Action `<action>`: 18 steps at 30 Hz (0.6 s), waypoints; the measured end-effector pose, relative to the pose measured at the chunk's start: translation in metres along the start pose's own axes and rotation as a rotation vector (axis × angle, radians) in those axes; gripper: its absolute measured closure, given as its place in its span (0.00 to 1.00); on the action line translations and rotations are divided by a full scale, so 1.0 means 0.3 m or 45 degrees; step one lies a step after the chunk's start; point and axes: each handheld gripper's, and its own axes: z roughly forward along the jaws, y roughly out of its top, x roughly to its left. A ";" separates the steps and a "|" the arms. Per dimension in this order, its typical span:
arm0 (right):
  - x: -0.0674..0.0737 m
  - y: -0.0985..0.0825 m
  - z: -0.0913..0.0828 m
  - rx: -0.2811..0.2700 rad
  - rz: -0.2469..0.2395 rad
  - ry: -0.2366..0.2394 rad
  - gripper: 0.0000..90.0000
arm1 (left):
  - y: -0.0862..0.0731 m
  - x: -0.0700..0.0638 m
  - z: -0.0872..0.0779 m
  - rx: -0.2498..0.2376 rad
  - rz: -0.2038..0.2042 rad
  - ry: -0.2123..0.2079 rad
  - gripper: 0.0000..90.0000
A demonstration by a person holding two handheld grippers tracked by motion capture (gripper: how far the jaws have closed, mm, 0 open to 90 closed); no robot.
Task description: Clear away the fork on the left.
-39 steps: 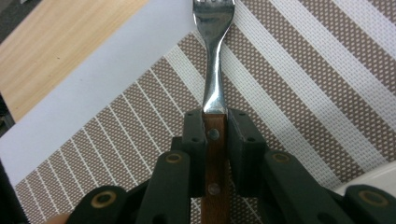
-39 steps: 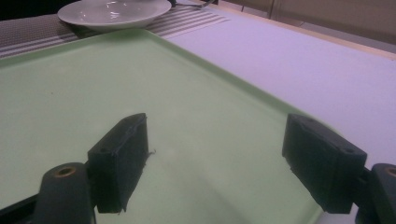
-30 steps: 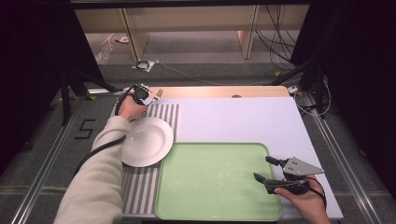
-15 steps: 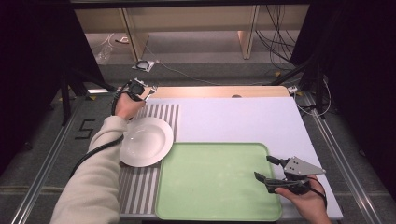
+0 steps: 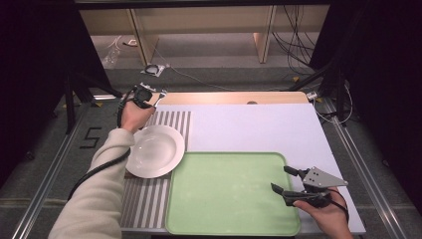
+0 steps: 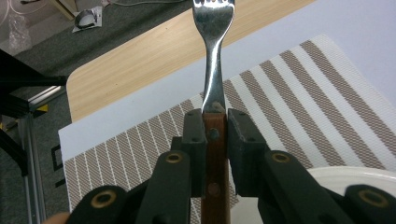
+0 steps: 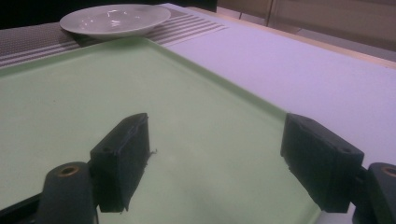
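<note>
Two grippers show in the high view: the left gripper [image 5: 158, 96] is at about 11 o'clock, at the far left corner of the table [image 5: 259, 97], and the right gripper [image 5: 284, 180] is at about 5 o'clock, over the right edge of the tray [image 5: 229, 194]. I count one fork [image 5: 160, 96], one white plate [image 5: 155, 150], one green tray, one striped mat [image 5: 174, 122] and one white sheet [image 5: 254, 127]. The fork is in the left gripper, its metal end pointing to 2 o'clock beyond the mat corner. The plate lies at 6 o'clock from that gripper, near it but apart, on the mat and just beside the tray's left far corner. Compared with one second ago, the left hand [image 5: 133, 115] with the fork has moved a little farther out toward 11 o'clock, away from the plate; the right gripper has hardly moved.

From the left gripper view, the left gripper [image 6: 215, 135] has its two jaws closed tight on the brown wooden handle of the fork [image 6: 213, 56]. The metal neck and prongs go up to 12 o'clock, above the mat [image 6: 299, 88] and the wooden table edge [image 6: 154, 51]. A piece of the plate [image 6: 355, 175] is at 4 o'clock.

From the right gripper view, the right gripper [image 7: 217, 161] has its jaws wide apart with nothing between them, low above the tray [image 7: 70, 93]. The plate [image 7: 114, 18] is at 11 o'clock, well apart, and the white sheet [image 7: 303, 74] lies at 2 o'clock.
</note>
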 end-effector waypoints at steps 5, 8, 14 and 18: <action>0.003 0.001 0.001 -0.009 0.006 0.007 0.28 | -0.019 -0.035 -0.023 -0.008 -0.013 0.011 0.86; 0.004 0.003 0.000 -0.022 0.005 0.012 0.28 | -0.025 -0.043 -0.045 -0.021 -0.020 0.003 0.86; 0.005 0.005 -0.006 -0.020 -0.004 0.004 0.28 | -0.042 -0.058 -0.087 -0.057 -0.052 -0.043 0.86; 0.005 0.004 -0.004 -0.020 0.000 0.005 0.28 | -0.059 -0.065 -0.111 -0.060 -0.050 -0.050 0.86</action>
